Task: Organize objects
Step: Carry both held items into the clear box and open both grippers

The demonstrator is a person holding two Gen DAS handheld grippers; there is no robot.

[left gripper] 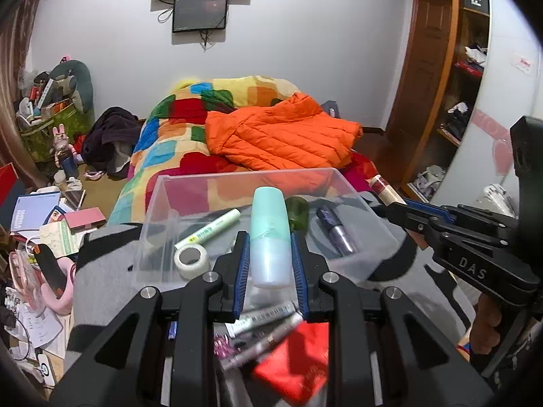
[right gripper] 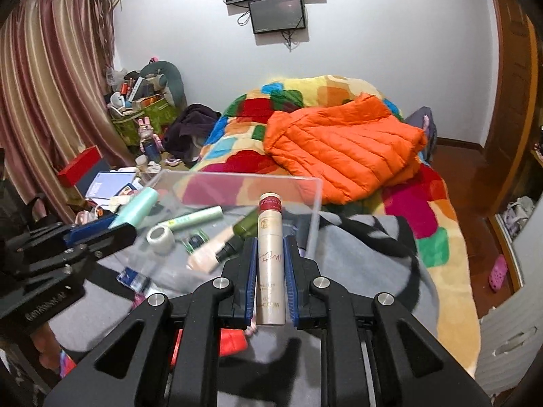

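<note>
My left gripper [left gripper: 270, 237] is shut on a mint-green bottle [left gripper: 269, 237] and holds it over the near edge of a clear plastic box [left gripper: 163, 190] on the grey cloth. My right gripper [right gripper: 270, 240] is shut on a beige bottle with a red cap band [right gripper: 270, 254], held just right of the box's [right gripper: 315, 210] right wall. Inside the box lie a pale green tube [left gripper: 210, 229], a tape roll [left gripper: 190, 260], a dark green bottle [left gripper: 298, 213] and a purple tube [left gripper: 336, 230]. The left gripper with its mint bottle [right gripper: 135, 210] shows at the left of the right wrist view.
Loose tubes [left gripper: 261, 318] and a red packet [left gripper: 295, 366] lie on the grey cloth [left gripper: 101, 285] under my left gripper. An orange jacket [left gripper: 281, 135] lies on the colourful blanket [left gripper: 163, 142] behind. Cluttered books and boxes [left gripper: 40, 217] are at the left, wooden shelves [left gripper: 458, 101] at the right.
</note>
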